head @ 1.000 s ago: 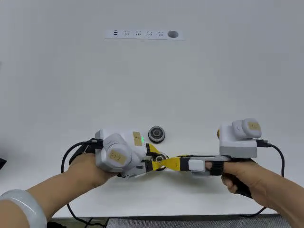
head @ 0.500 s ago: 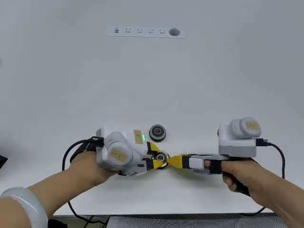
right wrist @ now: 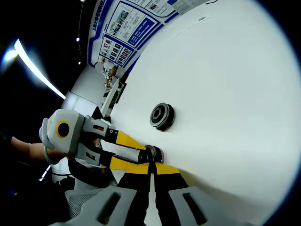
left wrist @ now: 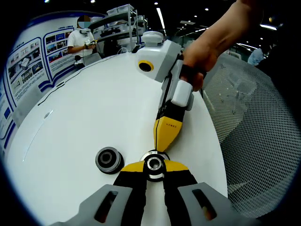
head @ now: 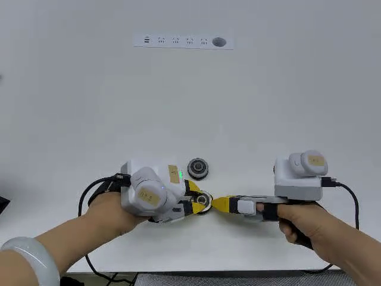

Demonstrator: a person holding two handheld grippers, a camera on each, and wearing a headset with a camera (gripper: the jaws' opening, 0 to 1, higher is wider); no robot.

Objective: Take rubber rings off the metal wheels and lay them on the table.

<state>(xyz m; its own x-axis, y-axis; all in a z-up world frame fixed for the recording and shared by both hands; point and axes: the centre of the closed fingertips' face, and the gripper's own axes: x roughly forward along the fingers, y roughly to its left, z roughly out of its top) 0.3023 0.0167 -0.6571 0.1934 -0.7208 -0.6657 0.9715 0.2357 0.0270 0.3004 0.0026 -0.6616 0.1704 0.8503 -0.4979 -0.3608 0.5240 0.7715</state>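
Small metal wheel with black rubber ring (head: pixel 204 199) | clamped between yellow tips of left gripper (head: pixel 199 203) | right gripper (head: pixel 215 204) jaws pressed together, tips touching wheel

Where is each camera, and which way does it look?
Head view: on the person's head, looking down at the white table; both forearms hold the left gripper and right gripper.
Left gripper view: rides the left gripper, looking along its yellow jaws at the clamped small metal wheel; the right hand shows.
Right gripper view: rides the right gripper, facing the left gripper.
Both gripper views share the loose black-rimmed wheel.
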